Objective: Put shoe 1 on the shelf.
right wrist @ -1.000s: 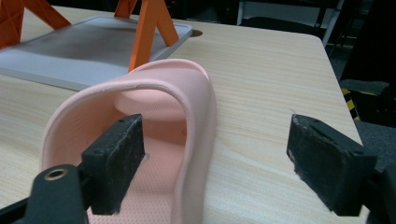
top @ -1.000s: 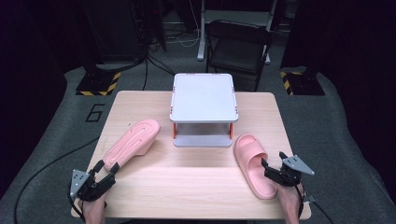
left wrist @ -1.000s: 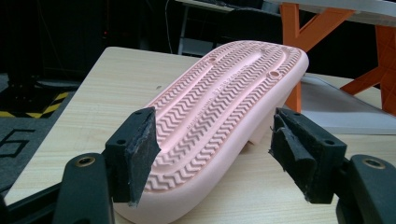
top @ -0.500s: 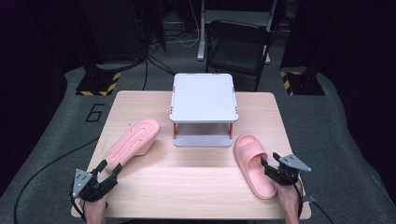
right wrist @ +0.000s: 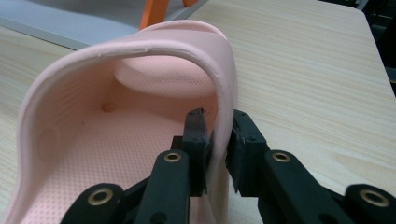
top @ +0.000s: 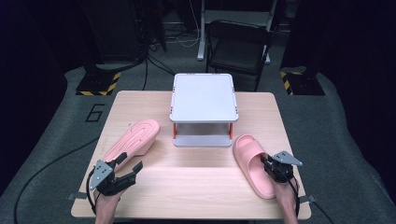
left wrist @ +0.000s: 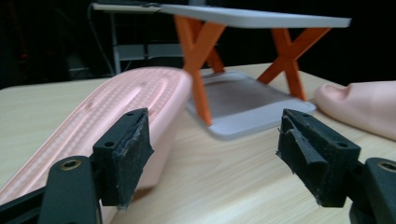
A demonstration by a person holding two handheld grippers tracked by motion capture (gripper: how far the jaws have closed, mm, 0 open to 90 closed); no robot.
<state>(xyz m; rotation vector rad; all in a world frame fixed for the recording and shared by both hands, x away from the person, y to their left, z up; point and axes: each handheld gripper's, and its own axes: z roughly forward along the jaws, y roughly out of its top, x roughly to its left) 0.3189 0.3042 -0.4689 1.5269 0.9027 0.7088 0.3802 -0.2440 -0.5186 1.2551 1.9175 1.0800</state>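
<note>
A pink slipper [top: 134, 138] lies sole up on the left of the table, its ribbed sole [left wrist: 116, 105] close in front of my left gripper [top: 130, 163]. That gripper [left wrist: 219, 140] is open; its jaws have just been opening, nothing between them, and its left pad is level with the slipper's heel end. A second pink slipper [top: 251, 163] lies upright on the right. My right gripper [top: 265, 162] has just been closing and is shut on the right-hand edge of its strap [right wrist: 224, 88], one pad inside and one outside.
A white two-level rack [top: 203, 100] on orange crossed legs [left wrist: 198, 51] stands at the middle back of the wooden table [top: 196, 186]. A folding chair [top: 238, 42] and cables are on the dark floor behind. Bare wood lies between the two slippers.
My left gripper has moved up and forward toward the overturned slipper, and its jaws stand wider. My right gripper has stayed in place and closed on the upright slipper's strap.
</note>
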